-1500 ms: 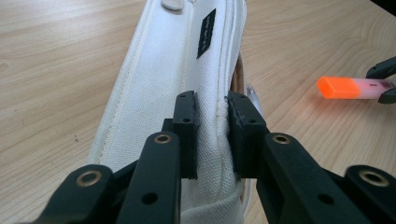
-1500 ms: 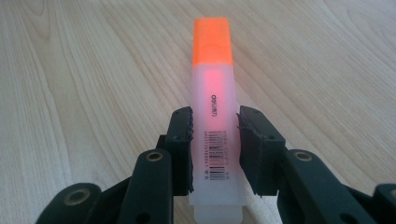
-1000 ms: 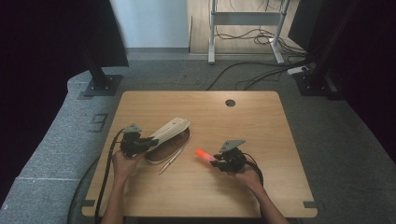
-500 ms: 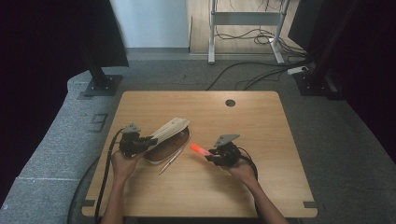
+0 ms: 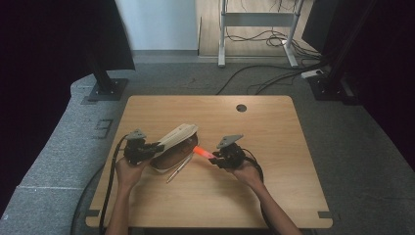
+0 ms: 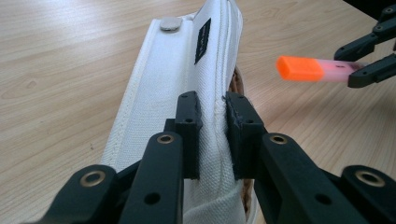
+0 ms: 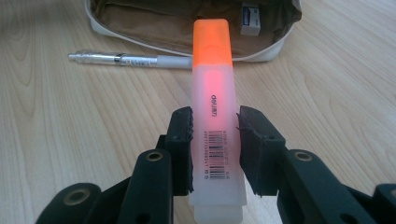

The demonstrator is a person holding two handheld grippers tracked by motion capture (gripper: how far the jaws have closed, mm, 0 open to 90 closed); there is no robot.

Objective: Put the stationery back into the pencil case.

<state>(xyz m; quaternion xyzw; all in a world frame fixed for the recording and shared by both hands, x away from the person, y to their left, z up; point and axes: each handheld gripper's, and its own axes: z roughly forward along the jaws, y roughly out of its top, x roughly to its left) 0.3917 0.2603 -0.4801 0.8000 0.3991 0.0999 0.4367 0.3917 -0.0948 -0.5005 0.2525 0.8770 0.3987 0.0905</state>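
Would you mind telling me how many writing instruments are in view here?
2. An orange highlighter is held in the right gripper, pointing at the open pencil case; a silver pen lies on the table beside the case. More may be hidden inside.

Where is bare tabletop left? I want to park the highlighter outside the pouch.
Free: the far strip around the cable hole, the table's right side beyond the right gripper, and the near edge. Crowded: the middle-left, where pouch, pen, highlighter and left gripper cluster.
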